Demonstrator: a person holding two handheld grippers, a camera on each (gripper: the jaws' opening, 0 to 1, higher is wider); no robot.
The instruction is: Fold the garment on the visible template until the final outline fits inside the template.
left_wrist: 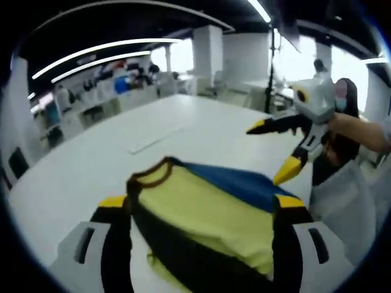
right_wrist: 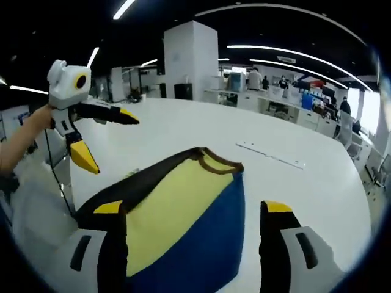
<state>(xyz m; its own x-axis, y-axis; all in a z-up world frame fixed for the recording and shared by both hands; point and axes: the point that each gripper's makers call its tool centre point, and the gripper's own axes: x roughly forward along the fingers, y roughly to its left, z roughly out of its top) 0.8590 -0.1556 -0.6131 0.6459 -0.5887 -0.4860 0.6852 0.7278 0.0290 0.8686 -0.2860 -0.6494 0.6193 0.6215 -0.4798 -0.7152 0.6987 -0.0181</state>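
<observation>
A: Where is the garment?
B: The yellow, blue and dark-brown cloth garment (left_wrist: 211,220) lies on the long white table (left_wrist: 91,159), between the left gripper (left_wrist: 201,204) jaws at 6 o'clock.
A: Tongs?
B: Both released. The right gripper (right_wrist: 192,210) hangs spread above the cloth, holding nothing.

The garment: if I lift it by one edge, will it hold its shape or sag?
Likely sag: the garment is soft cloth lying flat, its edge rumpled near the left claw. Probably light. It may slide on the smooth white table if pushed.
</observation>
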